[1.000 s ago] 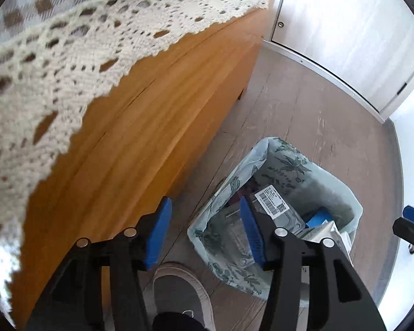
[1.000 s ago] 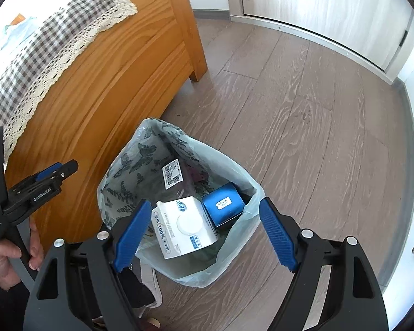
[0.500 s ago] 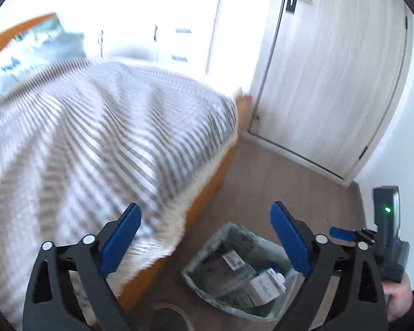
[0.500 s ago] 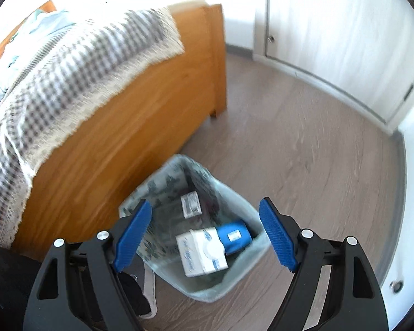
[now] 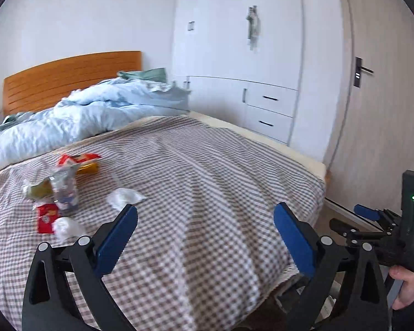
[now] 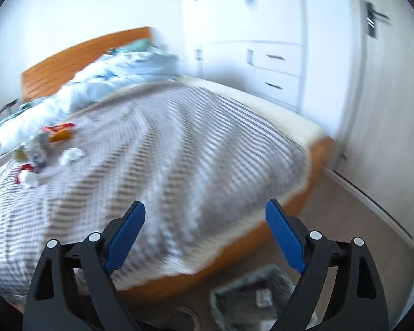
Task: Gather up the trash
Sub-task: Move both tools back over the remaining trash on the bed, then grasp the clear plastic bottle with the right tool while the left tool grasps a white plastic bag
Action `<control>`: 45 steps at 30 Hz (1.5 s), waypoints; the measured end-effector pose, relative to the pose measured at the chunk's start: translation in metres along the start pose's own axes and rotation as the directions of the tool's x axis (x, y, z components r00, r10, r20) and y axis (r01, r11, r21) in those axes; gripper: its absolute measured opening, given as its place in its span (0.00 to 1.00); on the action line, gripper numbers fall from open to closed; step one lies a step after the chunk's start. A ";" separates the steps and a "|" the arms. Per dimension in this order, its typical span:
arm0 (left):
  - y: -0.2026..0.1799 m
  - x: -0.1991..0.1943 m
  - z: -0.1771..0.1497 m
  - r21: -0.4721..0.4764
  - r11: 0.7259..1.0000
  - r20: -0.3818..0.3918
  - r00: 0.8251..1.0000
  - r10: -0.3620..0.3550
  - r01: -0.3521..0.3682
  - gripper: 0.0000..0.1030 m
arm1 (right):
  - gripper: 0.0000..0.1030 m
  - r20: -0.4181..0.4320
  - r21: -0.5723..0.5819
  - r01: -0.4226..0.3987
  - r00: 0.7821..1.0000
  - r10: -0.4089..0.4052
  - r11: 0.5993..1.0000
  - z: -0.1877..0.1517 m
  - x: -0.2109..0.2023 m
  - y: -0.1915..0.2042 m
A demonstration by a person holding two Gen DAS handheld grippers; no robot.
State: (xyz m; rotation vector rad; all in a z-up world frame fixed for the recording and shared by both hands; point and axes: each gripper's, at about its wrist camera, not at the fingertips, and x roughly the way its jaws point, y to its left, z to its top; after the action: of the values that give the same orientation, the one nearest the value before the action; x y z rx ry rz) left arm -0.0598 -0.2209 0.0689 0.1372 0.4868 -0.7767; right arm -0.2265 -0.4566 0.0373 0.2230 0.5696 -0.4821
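Both grippers were pointed across the checked bedspread (image 5: 207, 182), and nothing was carried in either. The left gripper (image 5: 205, 229) was seen with its jaws spread as wide as they go, having just been opened further, with only cloth showing between them. The right gripper (image 6: 205, 233) was likewise released and empty, its jaws also just widened a little.

The trash was found clustered near the left side of the bed: a crumpled white tissue (image 5: 124, 197), a second white wad (image 5: 66, 227), a red wrapper (image 5: 47, 218), a clear plastic packet (image 5: 64, 190) and a red-and-yellow packet (image 5: 80, 162). The lined bin (image 6: 251, 295) was glimpsed on the floor at the bed's foot, blurred in the right view.

The next pick was judged best made on the nearest tissue. The jaws should be lowered astride it and closed on the wad alone, so the bedspread is not pinched and dragged. The light wrappers beside it could easily be scattered by a careless sweep.
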 end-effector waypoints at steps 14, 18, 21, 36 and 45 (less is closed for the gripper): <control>0.245 -0.003 -0.010 -0.234 0.926 -0.130 0.953 0.273 -0.297 0.93 | 0.83 -0.048 -0.230 -0.297 0.955 0.294 0.927 0.047 0.040 0.201; 0.310 0.004 -0.028 -0.359 0.869 -0.158 0.939 0.304 -0.342 0.93 | 0.83 -0.101 -0.252 -0.371 0.929 0.357 0.894 0.058 0.060 0.245; 0.342 0.011 -0.038 -0.490 0.814 -0.184 0.950 0.253 -0.311 0.93 | 0.83 -0.129 -0.304 -0.413 0.911 0.393 0.859 0.072 0.085 0.288; 0.371 0.030 -0.056 -0.520 0.780 -0.237 0.936 0.260 -0.348 0.93 | 0.55 -0.310 -0.270 -0.541 0.832 0.460 0.797 0.117 0.219 0.421; 0.358 0.056 -0.062 -0.470 0.824 -0.286 0.937 0.199 -0.318 0.86 | 0.55 -0.134 -0.244 -0.544 0.839 0.528 0.803 0.154 0.152 0.365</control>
State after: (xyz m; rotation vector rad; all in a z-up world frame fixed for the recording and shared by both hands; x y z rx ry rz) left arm 0.2029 0.0160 -0.0329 -0.2057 0.8590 -0.3402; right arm 0.1375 -0.2489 0.1041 0.1247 0.5948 0.1618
